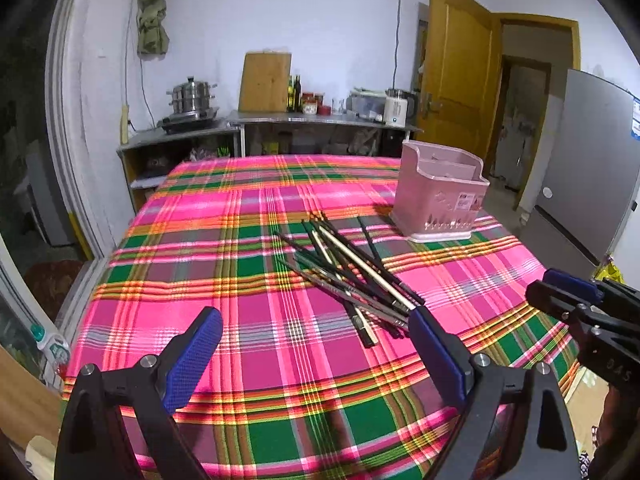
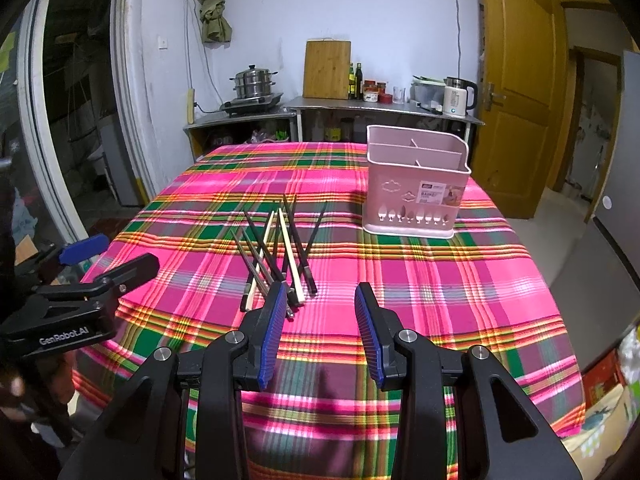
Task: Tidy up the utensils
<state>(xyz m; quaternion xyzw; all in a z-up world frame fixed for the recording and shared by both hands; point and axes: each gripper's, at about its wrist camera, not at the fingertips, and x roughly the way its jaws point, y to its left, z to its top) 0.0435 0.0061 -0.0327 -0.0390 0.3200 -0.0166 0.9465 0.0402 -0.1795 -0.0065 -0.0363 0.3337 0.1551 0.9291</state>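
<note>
A loose pile of chopsticks (image 2: 276, 256) is seen mid-table on the plaid tablecloth (image 2: 440, 280), with the pink holder (image 2: 416, 188) standing apart toward the far right edge. Both the left gripper (image 1: 316, 332) and the right gripper (image 2: 320, 320) are held with jaws spread and empty near the front edge, with bare cloth around them.

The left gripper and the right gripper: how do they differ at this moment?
The left gripper is opened wide, while the right gripper is opened less. The left gripper is over bare tablecloth, with the chopsticks ahead to its right; the right gripper has the pile ahead to its left, beside its left finger. Both are open, hold nothing, and have blue pads on black fingers.
</note>
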